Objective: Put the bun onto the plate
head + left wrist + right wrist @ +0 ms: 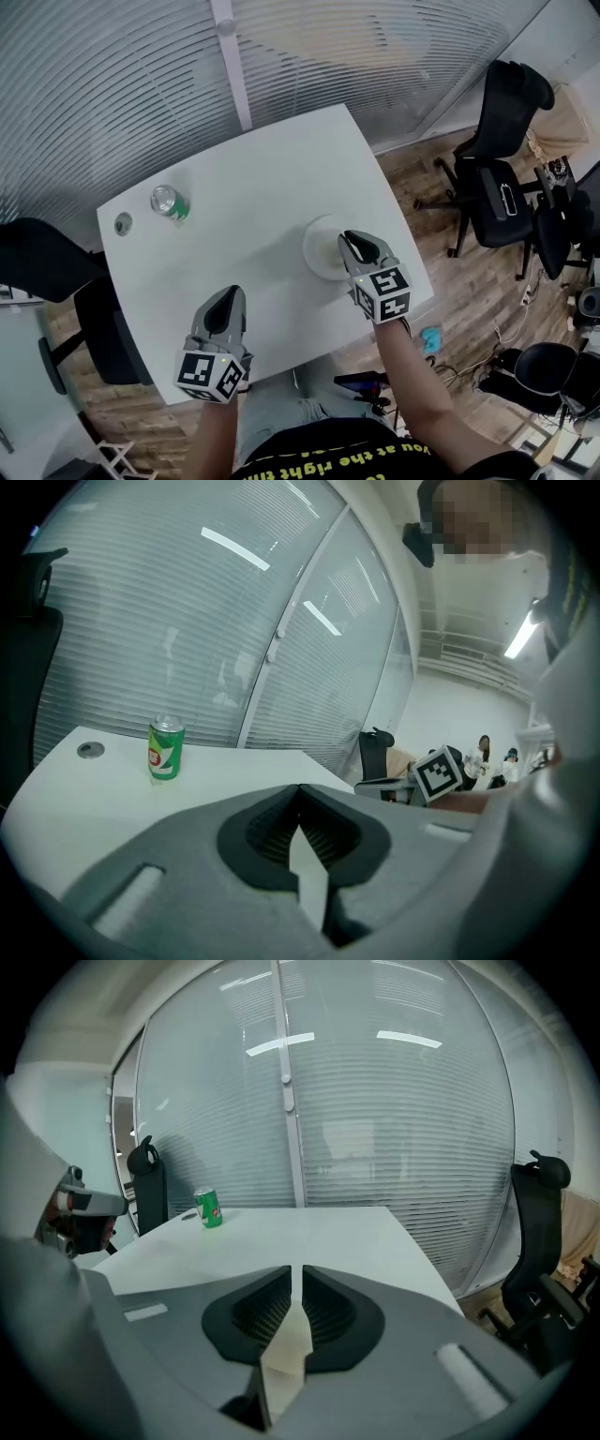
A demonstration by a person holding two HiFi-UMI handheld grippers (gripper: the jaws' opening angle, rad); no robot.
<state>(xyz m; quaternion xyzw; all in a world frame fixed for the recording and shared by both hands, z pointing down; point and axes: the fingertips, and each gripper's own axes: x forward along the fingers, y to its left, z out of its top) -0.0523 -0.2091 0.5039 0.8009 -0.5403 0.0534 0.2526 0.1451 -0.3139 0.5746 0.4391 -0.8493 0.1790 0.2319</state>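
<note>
- The can (170, 202) stands upright near the far left corner of the table (262, 169), well apart from everything else. It has no part in the task.
- The left gripper (230, 298) is held over the near left of the table. In its own view the jaws are seen closed together with nothing between them. No role in the present step is judged for it.
- The plate (317, 251) lies on the right half of the table. Only its left part is shown in the head view, the rest being covered by the right gripper.
- The right gripper (349, 238) is held above the plate, pointed downward. In its own view the jaws are drawn almost together, with only a thin slit left, and nothing is clamped between them.
- The bun is shown in no view. Nothing like it is seen on the bare table, so it is judged to lie on the plate beneath the right gripper, though this cannot be confirmed.
- The step in hand is judged to be the end of the placing, with the bun let go and the gripper clear of the plate.
- Next, the right gripper should be drawn back toward the person so that the plate is uncovered and the bun's seat on it can be checked.
</note>
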